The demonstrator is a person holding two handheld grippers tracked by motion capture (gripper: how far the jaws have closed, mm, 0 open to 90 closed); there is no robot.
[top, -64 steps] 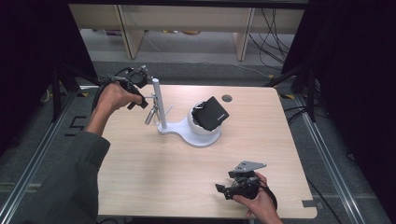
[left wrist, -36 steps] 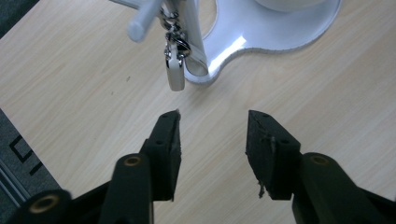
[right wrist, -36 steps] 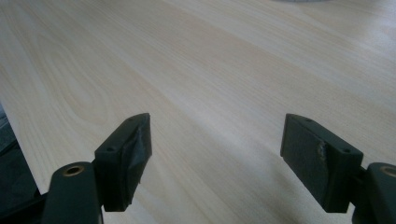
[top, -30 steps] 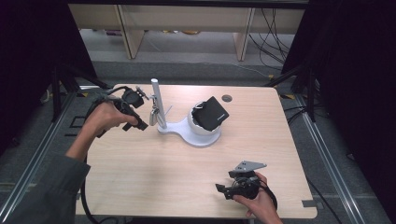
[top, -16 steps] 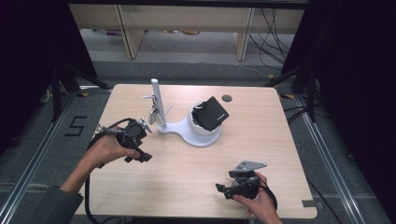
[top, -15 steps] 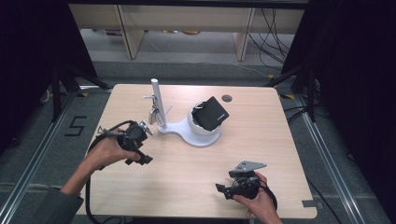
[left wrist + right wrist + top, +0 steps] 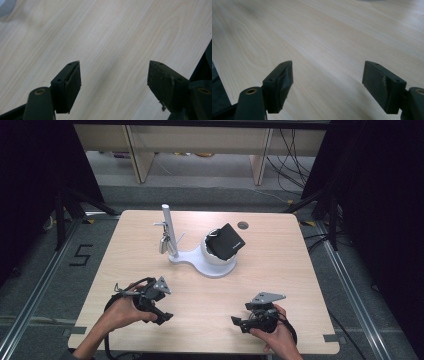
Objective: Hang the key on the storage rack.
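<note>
A white stand [image 7: 186, 259] sits at the table's middle back, with an upright post [image 7: 167, 225] and a small metal padlock [image 7: 163, 244] hanging from it. Its round white base carries a tilted black box [image 7: 226, 242]. My left gripper [image 7: 163, 316] is low over the front left of the table, well away from the stand. Its jaws have just been opening and stand wide, with only bare wood between them [image 7: 113, 72]. My right gripper [image 7: 238, 323] rests at the front right, pointing left, also open over bare wood [image 7: 328, 72].
The wooden table [image 7: 280, 270] has a round cable hole [image 7: 243, 225] at the back right. A corner of the white base [image 7: 6, 6] shows at the top left of the left gripper view. Dark frames and cables surround the table.
My left hand has come away from the post, moving toward the front left of the table and down, with its jaws now wider apart. The right hand has kept still.
</note>
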